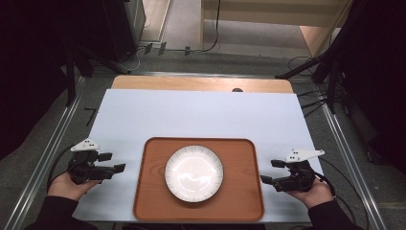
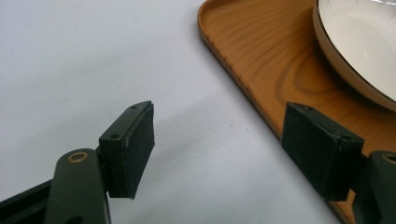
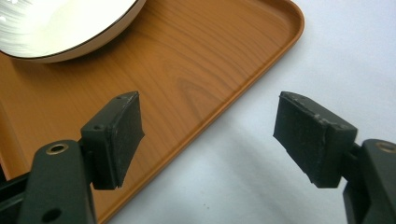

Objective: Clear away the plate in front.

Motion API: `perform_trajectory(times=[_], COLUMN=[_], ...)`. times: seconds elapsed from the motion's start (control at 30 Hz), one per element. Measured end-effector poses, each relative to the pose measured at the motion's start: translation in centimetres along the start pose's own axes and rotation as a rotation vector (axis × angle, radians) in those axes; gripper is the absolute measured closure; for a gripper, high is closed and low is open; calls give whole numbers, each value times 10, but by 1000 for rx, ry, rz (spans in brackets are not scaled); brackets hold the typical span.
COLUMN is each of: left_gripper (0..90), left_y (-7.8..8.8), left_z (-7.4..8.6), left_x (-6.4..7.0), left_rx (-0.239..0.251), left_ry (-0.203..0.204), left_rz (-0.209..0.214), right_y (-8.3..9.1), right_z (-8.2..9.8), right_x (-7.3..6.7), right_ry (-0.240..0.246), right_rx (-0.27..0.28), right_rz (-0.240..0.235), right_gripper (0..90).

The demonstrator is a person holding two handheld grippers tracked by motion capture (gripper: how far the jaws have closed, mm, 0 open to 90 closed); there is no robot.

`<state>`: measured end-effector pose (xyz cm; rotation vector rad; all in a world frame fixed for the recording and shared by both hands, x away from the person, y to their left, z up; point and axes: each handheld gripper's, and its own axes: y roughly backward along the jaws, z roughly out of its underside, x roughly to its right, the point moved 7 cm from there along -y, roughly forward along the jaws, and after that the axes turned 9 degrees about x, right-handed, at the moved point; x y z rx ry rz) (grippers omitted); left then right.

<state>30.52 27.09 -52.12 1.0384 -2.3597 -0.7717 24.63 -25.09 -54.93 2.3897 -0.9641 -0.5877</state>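
At the near edge of the bench, a person's two hands each hold a claw level with the flanks of a wooden tray (image 1: 239,201), poised as if to lift it from both sides. The left claw (image 1: 117,162) points rightward at the tray's left rim with its jaws spread wide and nothing between them; in the left gripper view, its pads (image 2: 133,149) stand over the white bench cover (image 2: 93,60), with the far pad overlapping the tray's edge (image 2: 243,93). The right claw (image 1: 269,171) mirrors it, jaws likewise spread and empty, just beside the right rim; in the right gripper view the tray's rounded corner (image 3: 285,28) runs between its pads (image 3: 119,135). The tray lies flat at the front centre of the bench, and a white ribbed plate (image 1: 194,173) sits in its middle, apart from both claws. The step in hand looks like the approach: neither claw touches the tray yet. The next move likely calls for both claws to slide inward over the thin raised rims, close together, and rise evenly so the plate stays put. Beyond, the white cover (image 1: 201,115) runs bare to the bench's wooden far edge (image 1: 201,84).
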Motion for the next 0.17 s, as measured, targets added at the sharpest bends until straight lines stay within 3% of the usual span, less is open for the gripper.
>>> perform_trajectory(times=[0.17], left_gripper=[243], left_y=[-1], left_z=[0], left_x=[0], left_rx=[4], left_ry=[-1], left_rz=[-2], right_y=[0], right_z=[0], right_x=[0], right_ry=[1], right_rx=[-2], right_rz=[-1], right_gripper=[244])
